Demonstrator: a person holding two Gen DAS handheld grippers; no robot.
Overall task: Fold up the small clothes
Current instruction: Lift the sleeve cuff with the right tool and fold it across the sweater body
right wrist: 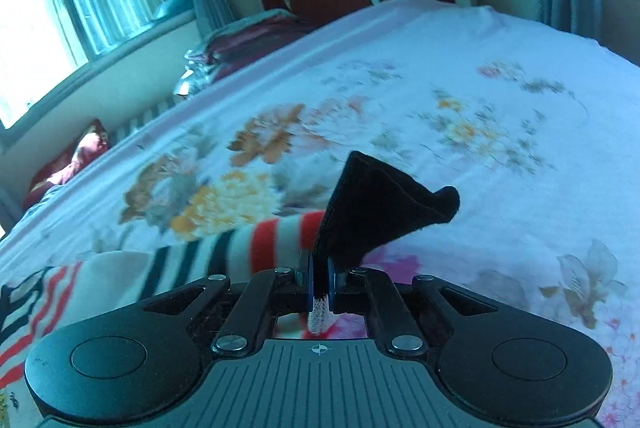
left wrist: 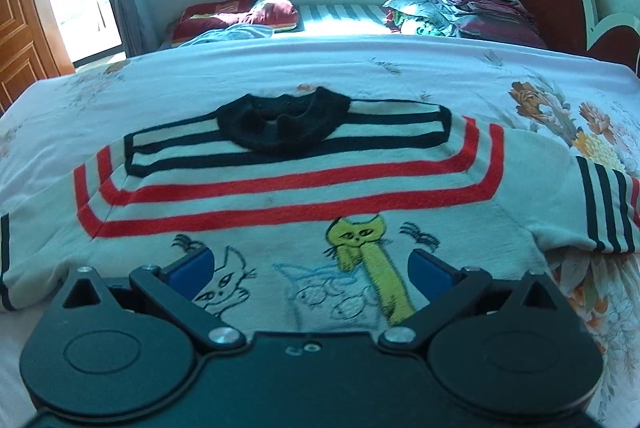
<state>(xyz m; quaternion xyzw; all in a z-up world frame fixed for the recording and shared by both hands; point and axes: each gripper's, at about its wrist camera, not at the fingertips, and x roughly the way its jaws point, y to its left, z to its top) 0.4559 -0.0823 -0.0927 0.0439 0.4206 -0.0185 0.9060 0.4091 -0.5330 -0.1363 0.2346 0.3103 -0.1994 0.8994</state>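
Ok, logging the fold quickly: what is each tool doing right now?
Left tool: open, above the sweater, holding nothing.
Right tool: shut on the sleeve cuff.

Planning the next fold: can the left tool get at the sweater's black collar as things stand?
Probably yes. The left tool hangs open over the sweater near the cat pictures, and nothing lies between it and the black collar further up. The right tool is off at the sleeve cuff, clamped on it.

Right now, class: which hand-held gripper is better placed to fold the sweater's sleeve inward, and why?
The right hand-held gripper: it is shut on the sleeve's black cuff. The left hand-held gripper is open over the sweater front, gripping nothing.
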